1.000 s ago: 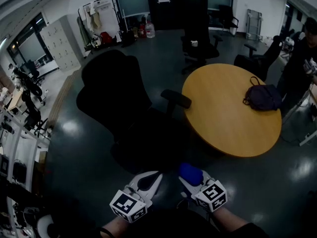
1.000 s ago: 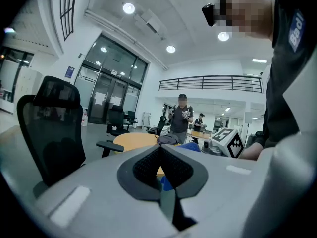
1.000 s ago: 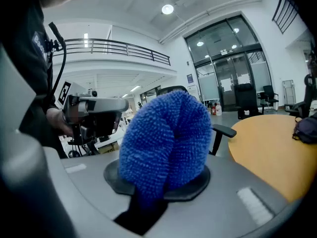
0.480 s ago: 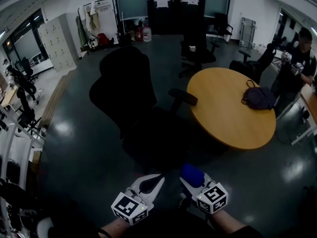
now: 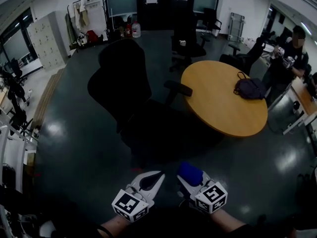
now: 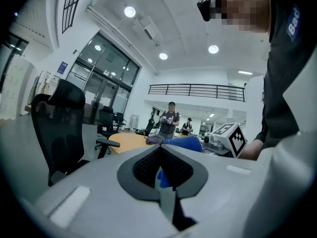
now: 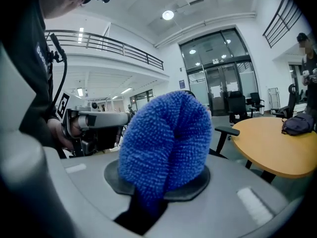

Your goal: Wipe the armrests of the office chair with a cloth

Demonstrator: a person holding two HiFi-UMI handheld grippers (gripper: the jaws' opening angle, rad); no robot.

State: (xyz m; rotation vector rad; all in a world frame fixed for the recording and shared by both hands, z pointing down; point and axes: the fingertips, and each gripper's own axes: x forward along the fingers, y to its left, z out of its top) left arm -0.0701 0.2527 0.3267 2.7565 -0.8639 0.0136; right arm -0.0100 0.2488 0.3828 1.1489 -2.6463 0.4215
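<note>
The right gripper (image 5: 188, 181) had its jaws clamped on a blue cloth (image 7: 166, 143), pinched low across a fold, so a fat looped wad bulged beyond the tips. The left gripper (image 5: 157, 176) had its jaws pressed together with nothing between them. Both were held close to the person's body, well apart from the chair.

The cloth looked soft, light and springy, likely to squash flat under pressure. I judged that low grip sound, since it left plenty of pile free for wiping.

The black office chair (image 5: 124, 88) stood on the floor by the left edge of the round bench (image 5: 223, 108). It would probably swivel or roll when pushed, so the free gripper might steady its back.

I counted one cloth and two grippers. Only one armrest (image 5: 178, 89) was plain, nearest the bench, and the other was lost in the chair's dark bulk. One dark bag (image 5: 249, 88) lay on the bench.
</note>
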